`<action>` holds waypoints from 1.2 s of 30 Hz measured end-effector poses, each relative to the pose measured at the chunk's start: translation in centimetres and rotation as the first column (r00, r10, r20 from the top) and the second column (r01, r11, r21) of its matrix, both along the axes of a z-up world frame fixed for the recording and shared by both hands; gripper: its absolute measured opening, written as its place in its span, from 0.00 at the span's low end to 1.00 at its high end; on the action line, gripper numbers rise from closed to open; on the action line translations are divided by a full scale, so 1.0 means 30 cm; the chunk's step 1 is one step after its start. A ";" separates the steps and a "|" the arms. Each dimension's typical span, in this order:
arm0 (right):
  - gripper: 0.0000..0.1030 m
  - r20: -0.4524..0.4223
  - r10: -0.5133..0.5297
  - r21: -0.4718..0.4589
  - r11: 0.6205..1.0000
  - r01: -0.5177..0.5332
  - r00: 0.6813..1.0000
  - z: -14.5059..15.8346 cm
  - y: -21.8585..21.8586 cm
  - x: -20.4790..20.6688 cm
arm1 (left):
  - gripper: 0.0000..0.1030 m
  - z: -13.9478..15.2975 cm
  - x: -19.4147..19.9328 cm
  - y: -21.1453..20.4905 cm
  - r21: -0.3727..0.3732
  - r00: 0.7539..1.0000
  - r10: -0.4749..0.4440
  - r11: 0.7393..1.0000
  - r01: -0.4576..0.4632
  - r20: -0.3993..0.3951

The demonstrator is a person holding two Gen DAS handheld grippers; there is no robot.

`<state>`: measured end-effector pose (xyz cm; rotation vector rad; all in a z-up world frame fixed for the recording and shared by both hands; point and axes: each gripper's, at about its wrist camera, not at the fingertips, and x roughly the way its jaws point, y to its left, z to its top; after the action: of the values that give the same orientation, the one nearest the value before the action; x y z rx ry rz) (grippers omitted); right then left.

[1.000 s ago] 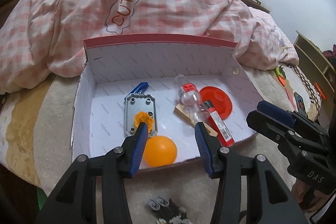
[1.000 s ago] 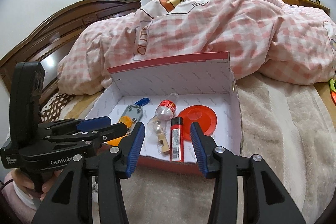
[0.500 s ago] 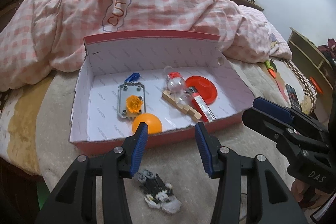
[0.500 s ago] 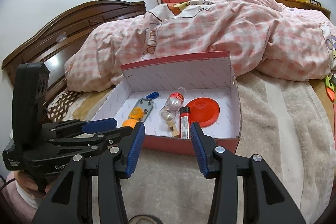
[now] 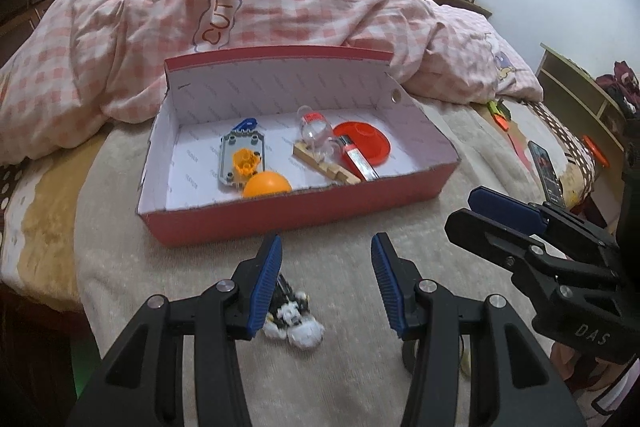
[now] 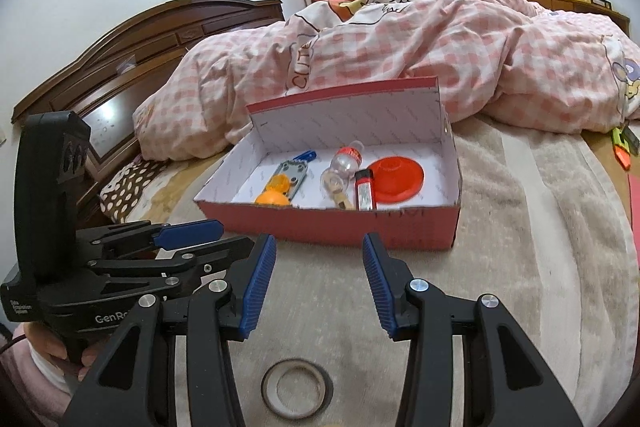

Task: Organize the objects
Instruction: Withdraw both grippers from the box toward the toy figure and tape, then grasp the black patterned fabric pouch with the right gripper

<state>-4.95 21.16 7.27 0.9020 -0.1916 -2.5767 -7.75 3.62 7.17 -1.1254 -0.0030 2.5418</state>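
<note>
A red cardboard box (image 5: 304, 213) (image 6: 328, 223) lies open on the bed. In it are an orange ball (image 5: 267, 183), a grey plate with an orange gear (image 5: 239, 163), a small clear bottle (image 5: 316, 127), a wooden piece (image 5: 326, 169), a red lighter (image 5: 358, 159) and a red disc (image 5: 366, 145). My left gripper (image 5: 325, 279) is open and empty, above a black-and-white toy (image 5: 292, 319) on the blanket. My right gripper (image 6: 319, 281) is open and empty, above a tape roll (image 6: 297, 393).
A pink checked quilt (image 5: 260, 15) is piled behind the box. A phone (image 5: 548, 173) and small orange and green items (image 5: 500, 113) lie to the right. A wooden headboard (image 6: 132, 43) stands at the left. The right gripper shows in the left wrist view (image 5: 516, 223).
Both grippers have drawn back from the box toward the bed's near edge. The toy and the tape roll have come into view below them. Both stay open.
</note>
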 end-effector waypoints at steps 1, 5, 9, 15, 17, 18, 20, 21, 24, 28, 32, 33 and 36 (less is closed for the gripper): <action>0.45 0.002 -0.002 0.006 1.000 0.002 1.000 -0.002 -0.001 0.008 | 0.45 -0.002 0.008 -0.001 0.001 1.000 0.000 1.000 0.000 0.001; 0.45 0.011 0.002 0.029 1.000 -0.003 1.000 -0.010 -0.001 0.045 | 0.45 -0.008 0.044 -0.007 0.003 1.000 -0.003 1.000 0.003 0.002; 0.45 0.038 0.017 0.038 0.999 -0.019 0.999 -0.028 -0.001 0.082 | 0.45 -0.017 0.077 -0.010 0.003 1.000 -0.011 1.000 0.011 0.007; 0.45 0.056 0.027 0.080 0.996 -0.032 0.998 -0.055 0.002 0.145 | 0.45 -0.039 0.126 -0.011 -0.005 1.000 -0.027 1.000 0.027 0.015; 0.45 0.060 0.033 0.094 0.995 -0.038 0.998 -0.060 0.002 0.164 | 0.45 -0.050 0.141 -0.014 -0.003 0.999 -0.031 1.000 0.031 0.025; 0.45 0.062 0.037 0.101 0.994 -0.043 0.997 -0.062 0.001 0.173 | 0.45 -0.056 0.147 -0.015 0.000 0.999 -0.033 0.999 0.033 0.032; 0.45 0.067 0.048 0.118 0.991 -0.055 0.997 -0.068 0.000 0.193 | 0.45 -0.069 0.157 -0.019 0.003 0.998 -0.035 0.999 0.035 0.045; 0.45 0.068 0.052 0.125 0.990 -0.061 0.996 -0.070 -0.001 0.202 | 0.45 -0.076 0.163 -0.020 0.002 0.998 -0.034 0.999 0.034 0.051; 0.45 0.074 0.066 0.149 0.986 -0.076 0.995 -0.085 0.000 0.230 | 0.45 -0.097 0.176 -0.023 -0.006 0.997 -0.032 0.999 0.033 0.067; 0.60 0.089 0.049 0.185 0.981 -0.065 0.995 -0.113 0.012 0.250 | 0.45 -0.114 0.193 -0.024 -0.017 0.996 -0.036 0.999 0.038 0.076; 0.62 0.119 0.038 0.196 0.979 -0.061 0.992 -0.140 0.033 0.259 | 0.45 -0.124 0.201 -0.023 -0.022 0.996 -0.038 0.999 0.040 0.085; 0.62 0.122 0.037 0.195 0.979 -0.060 0.992 -0.143 0.040 0.263 | 0.45 -0.126 0.202 -0.024 -0.022 0.995 -0.039 0.999 0.041 0.086; 0.62 0.124 0.028 0.205 0.977 -0.053 0.992 -0.145 0.059 0.281 | 0.45 -0.129 0.205 -0.025 -0.023 0.995 -0.040 0.999 0.042 0.088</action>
<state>3.49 22.94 2.92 1.1264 0.0648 -2.5392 -1.60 2.87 3.30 -1.2325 0.0291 2.4609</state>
